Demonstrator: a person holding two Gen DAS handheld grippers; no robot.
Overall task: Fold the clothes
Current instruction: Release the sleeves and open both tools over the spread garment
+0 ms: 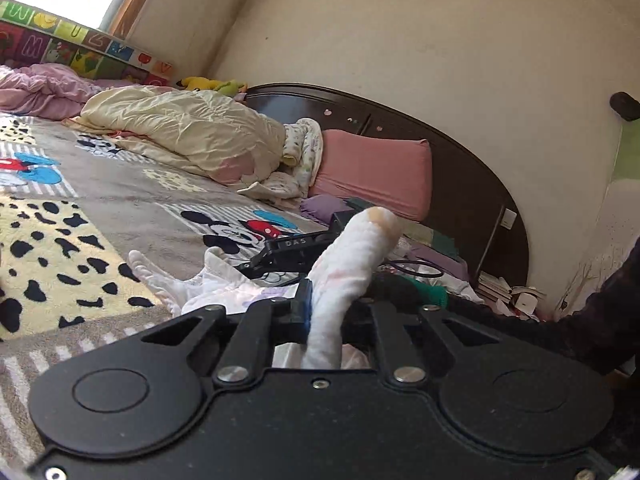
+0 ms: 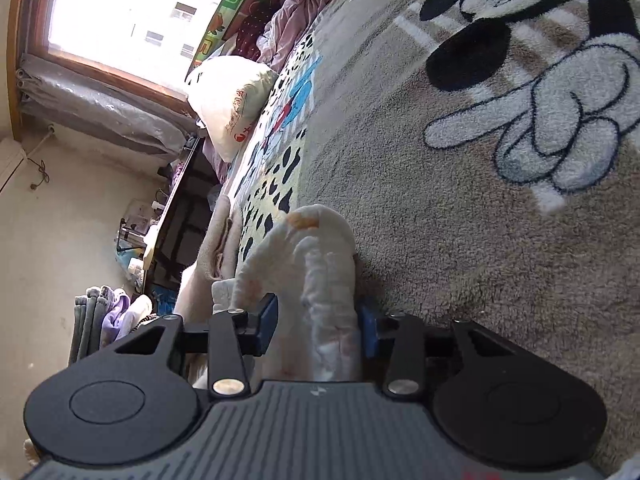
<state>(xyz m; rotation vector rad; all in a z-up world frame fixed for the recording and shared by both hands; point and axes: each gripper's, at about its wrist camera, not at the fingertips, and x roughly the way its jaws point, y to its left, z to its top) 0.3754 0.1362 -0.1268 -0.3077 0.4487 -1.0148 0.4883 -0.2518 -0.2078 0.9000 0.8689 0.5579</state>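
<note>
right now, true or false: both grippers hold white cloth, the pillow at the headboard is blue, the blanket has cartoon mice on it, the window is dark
1. Both grippers hold white cloth. True: the left gripper and the right gripper each pinch white cloth.
2. The pillow at the headboard is blue. False: it is pink.
3. The blanket has cartoon mice. True.
4. The window is dark. False: daylight comes through it.
</note>
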